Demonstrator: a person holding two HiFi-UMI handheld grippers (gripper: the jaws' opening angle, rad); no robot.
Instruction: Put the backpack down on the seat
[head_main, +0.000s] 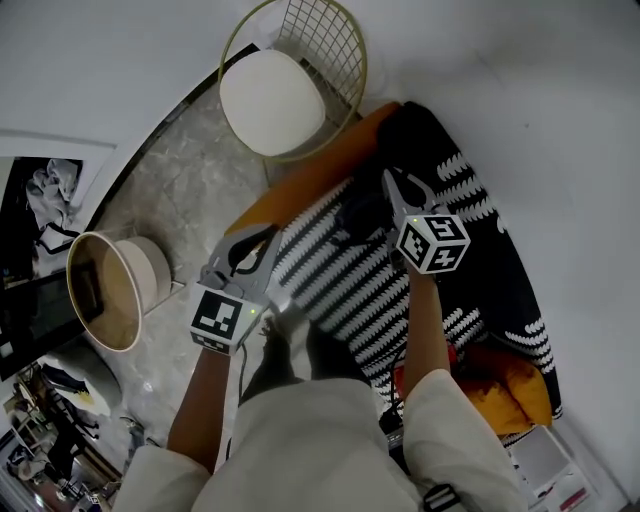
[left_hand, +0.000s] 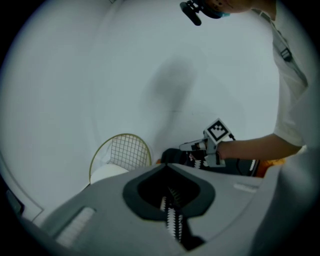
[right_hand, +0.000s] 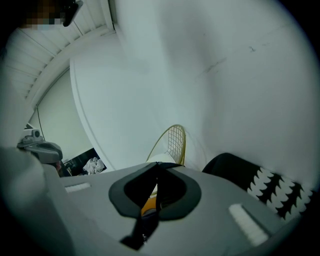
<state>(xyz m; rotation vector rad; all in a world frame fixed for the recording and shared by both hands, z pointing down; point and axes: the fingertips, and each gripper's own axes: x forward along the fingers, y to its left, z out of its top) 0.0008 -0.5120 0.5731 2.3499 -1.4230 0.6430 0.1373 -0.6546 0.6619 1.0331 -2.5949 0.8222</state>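
A black-and-white zigzag backpack (head_main: 340, 285) hangs between my two grippers, above an orange seat (head_main: 330, 165) covered by a black throw with white marks (head_main: 480, 210). My left gripper (head_main: 266, 240) is shut on the backpack's left edge; in the left gripper view a strip of the patterned fabric (left_hand: 174, 220) is pinched in the closed jaws (left_hand: 167, 167). My right gripper (head_main: 393, 180) is shut on the top of the backpack; in the right gripper view a black strap with an orange piece (right_hand: 147, 212) sits between its jaws (right_hand: 159, 167). The backpack's lower part is hidden behind the person's body.
A gold wire chair with a white cushion (head_main: 272, 100) stands against the white wall beyond the orange seat. A round wooden side table (head_main: 105, 290) stands on the marble floor to the left. An orange cushion (head_main: 515, 385) lies at the near right.
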